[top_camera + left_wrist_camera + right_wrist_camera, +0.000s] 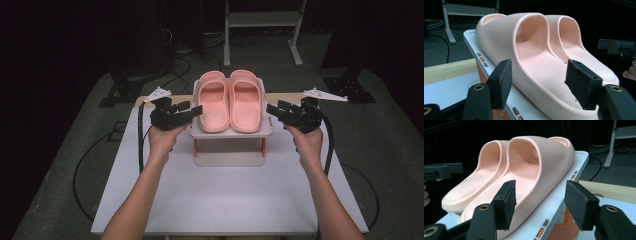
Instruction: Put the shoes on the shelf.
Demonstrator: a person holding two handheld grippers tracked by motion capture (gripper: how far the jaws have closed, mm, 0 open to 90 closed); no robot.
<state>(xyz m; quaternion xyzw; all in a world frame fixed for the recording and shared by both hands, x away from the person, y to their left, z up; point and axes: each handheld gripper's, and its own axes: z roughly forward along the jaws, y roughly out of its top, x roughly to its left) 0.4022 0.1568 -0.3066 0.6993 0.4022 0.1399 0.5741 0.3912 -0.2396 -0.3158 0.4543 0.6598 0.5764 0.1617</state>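
- While both grippers stood with jaws apart and nothing held, the left gripper (537,85) straddled the outer sidewall of the left slipper (212,102), and the right gripper (541,205) straddled the outer edge of the right slipper (245,102).
- Both pink slippers sat side by side, touching, on the top shelf of the small white rack (231,133).
- Risk, as judged: the soft foam wall could buckle under a shallow pinch and slip free.
- Risk: the right gripper's outer pad (580,203) hung beside the shelf edge; closing could catch the rack and tip or drag it.
- Risk: lifting one slipper could drag its neighbour off onto the table (225,200).
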